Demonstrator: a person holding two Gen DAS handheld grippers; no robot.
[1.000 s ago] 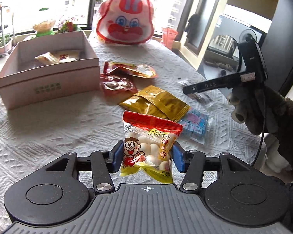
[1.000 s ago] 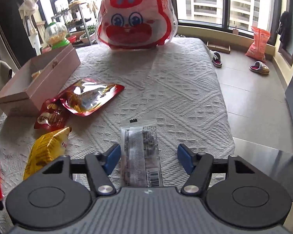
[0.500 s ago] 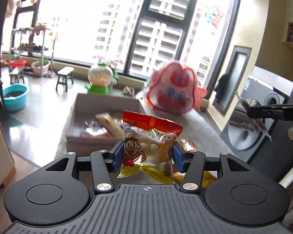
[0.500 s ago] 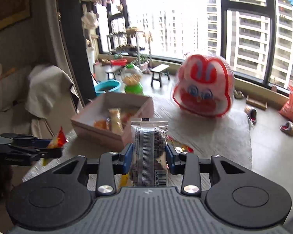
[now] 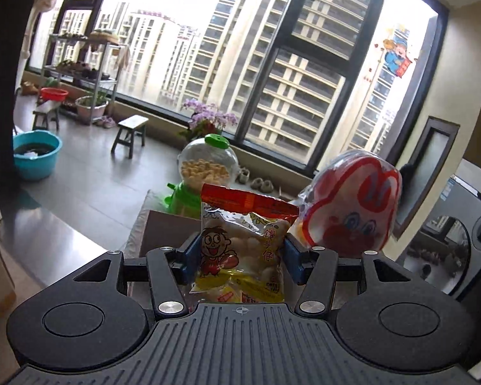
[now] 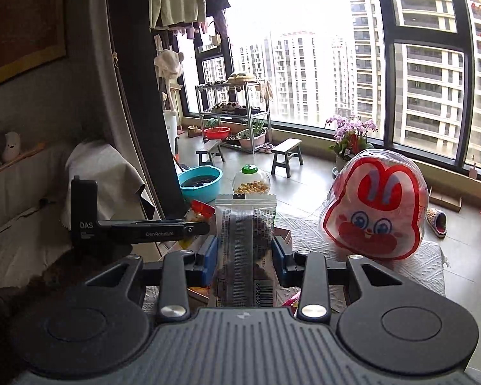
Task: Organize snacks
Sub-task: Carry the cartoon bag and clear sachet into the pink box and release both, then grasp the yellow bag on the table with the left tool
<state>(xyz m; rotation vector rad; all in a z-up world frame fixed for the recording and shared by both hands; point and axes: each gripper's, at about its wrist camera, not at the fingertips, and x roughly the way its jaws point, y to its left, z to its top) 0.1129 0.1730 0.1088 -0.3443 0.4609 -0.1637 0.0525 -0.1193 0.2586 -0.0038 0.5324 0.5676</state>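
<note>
My left gripper [image 5: 242,258] is shut on a clear snack bag of white puff balls with a cartoon boy and a red top [image 5: 240,243], held up in the air. My right gripper [image 6: 244,253] is shut on a clear zip packet of dark snacks with a barcode [image 6: 245,247], also lifted. The left gripper shows from the side in the right wrist view [image 6: 138,229], left of the packet. The pink cardboard box [image 5: 166,231] is mostly hidden behind the left fingers.
A big red rabbit-face bag [image 6: 376,215] [image 5: 349,205] stands on the white tablecloth [image 6: 417,266]. A round jar of yellow balls with a green lid [image 5: 206,166] [image 6: 250,181] stands beyond the box. Stools, a blue basin [image 6: 199,183] and windows lie beyond.
Both grippers have risen and tilted up with their packets. The table and box have dropped almost out of view. The right gripper had closed on its packet a second ago.
</note>
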